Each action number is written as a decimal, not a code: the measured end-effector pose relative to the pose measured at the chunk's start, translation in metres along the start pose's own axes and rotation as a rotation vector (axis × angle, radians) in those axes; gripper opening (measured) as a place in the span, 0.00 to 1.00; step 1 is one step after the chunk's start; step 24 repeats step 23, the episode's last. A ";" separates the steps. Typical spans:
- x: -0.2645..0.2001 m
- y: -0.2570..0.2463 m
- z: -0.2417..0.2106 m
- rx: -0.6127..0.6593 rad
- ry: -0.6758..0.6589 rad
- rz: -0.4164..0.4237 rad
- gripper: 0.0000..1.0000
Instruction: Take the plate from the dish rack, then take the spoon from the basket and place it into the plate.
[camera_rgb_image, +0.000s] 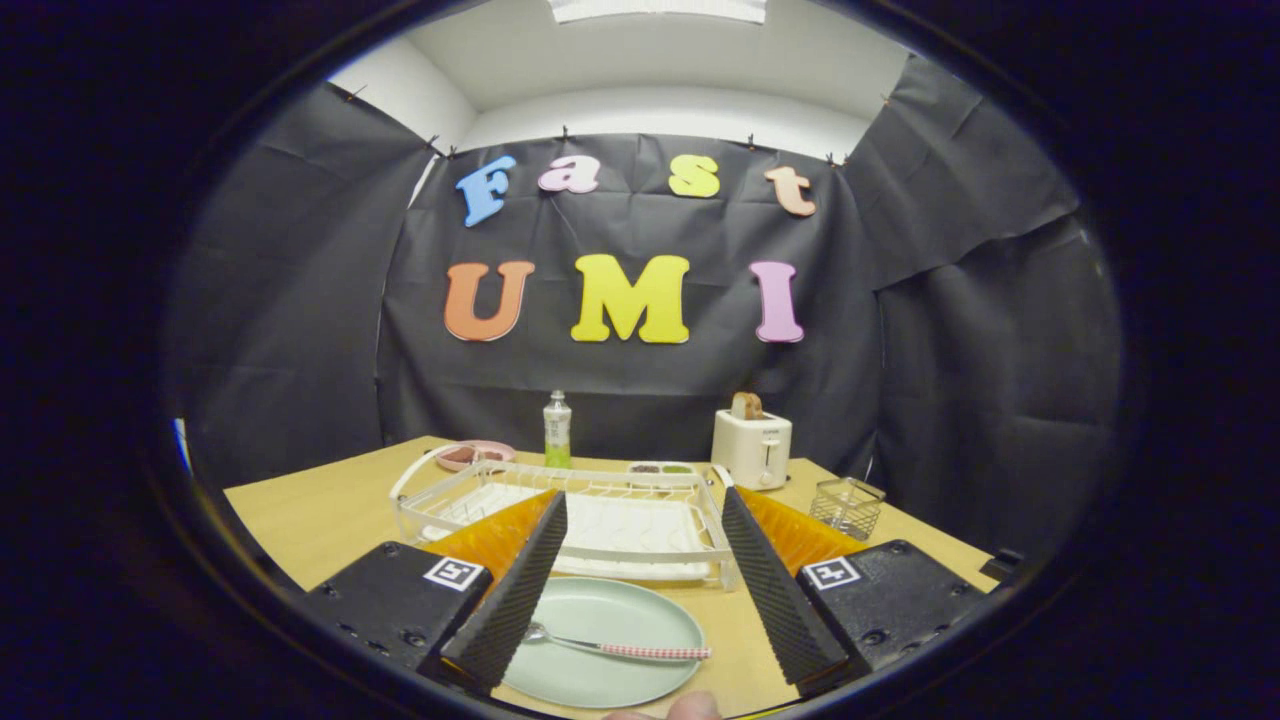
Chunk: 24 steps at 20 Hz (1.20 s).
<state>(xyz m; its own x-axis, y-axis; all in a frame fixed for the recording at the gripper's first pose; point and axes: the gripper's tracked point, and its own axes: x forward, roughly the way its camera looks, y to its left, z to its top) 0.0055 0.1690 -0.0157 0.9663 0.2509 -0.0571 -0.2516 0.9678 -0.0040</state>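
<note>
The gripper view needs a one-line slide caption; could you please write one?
Open gripper above a pale green round plate holding a checked-handled metal spoon, before a white wire dish rack.

Pale green plate (600, 645) on tan wooden table (320, 510); spoon (620, 648) silver, handle checked red and white. White wire dish rack (575, 510) beyond. White toaster (752, 448) far right; green-tinted bottle (557, 432); pink dish (475, 455) far left.

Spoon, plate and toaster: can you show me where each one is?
spoon (640, 649), gripper view, on its patterned handle.
plate (590, 610), gripper view, on bare green surface above the spoon.
toaster (752, 448), gripper view, on its white front.
claw (640, 590), gripper view, open over the plate.
</note>
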 end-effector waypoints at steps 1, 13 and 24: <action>-0.002 0.001 0.002 0.007 -0.007 0.008 1.00; -0.010 -0.002 0.010 0.014 -0.034 0.014 1.00; -0.010 -0.011 0.015 0.018 -0.062 -0.010 1.00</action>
